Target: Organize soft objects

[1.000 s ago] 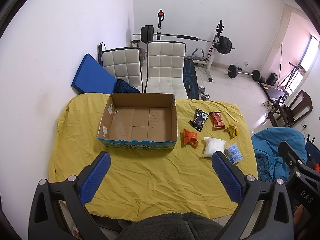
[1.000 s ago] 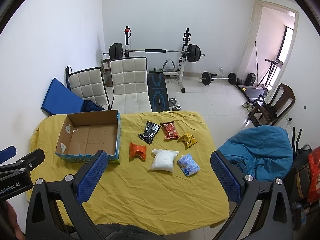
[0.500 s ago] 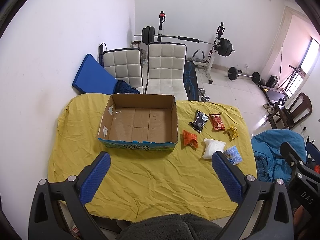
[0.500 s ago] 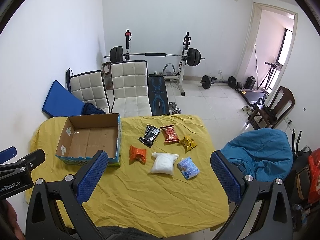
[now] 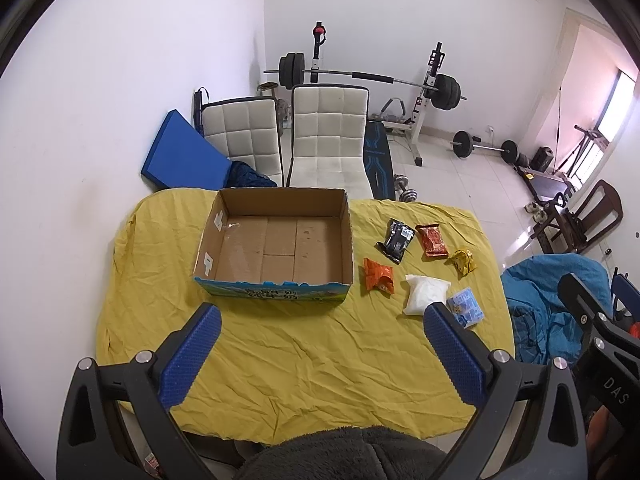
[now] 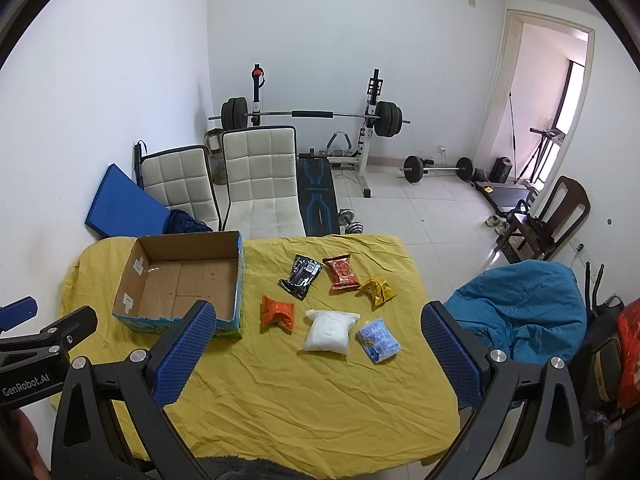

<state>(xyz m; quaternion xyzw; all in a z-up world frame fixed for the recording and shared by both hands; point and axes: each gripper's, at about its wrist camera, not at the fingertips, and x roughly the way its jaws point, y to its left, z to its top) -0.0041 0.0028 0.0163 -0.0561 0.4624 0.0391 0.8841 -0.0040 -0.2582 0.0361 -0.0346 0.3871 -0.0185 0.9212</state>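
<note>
An empty cardboard box (image 5: 280,248) (image 6: 184,284) stands on the yellow-covered table (image 5: 304,364) (image 6: 304,392). To its right lie several soft packets: an orange one (image 5: 378,276) (image 6: 277,312), a white one (image 5: 425,294) (image 6: 329,330), a light blue one (image 5: 464,307) (image 6: 378,340), a black one (image 5: 396,240) (image 6: 302,276), a red one (image 5: 432,240) (image 6: 342,272) and a yellow one (image 5: 462,262) (image 6: 376,290). My left gripper (image 5: 320,356) hovers open above the table's near side. My right gripper (image 6: 316,356) is open too, high above the packets.
Two white chairs (image 6: 260,184) stand behind the table, with a blue mat (image 6: 120,208), a weight bench and a barbell rack (image 6: 312,116) further back. A blue beanbag (image 6: 520,316) sits right of the table. A dark fuzzy garment (image 5: 340,456) lies below the grippers.
Both views have drifted slightly, with the table sitting a little lower in the frames. Both grippers stay open and the packets have not moved.
</note>
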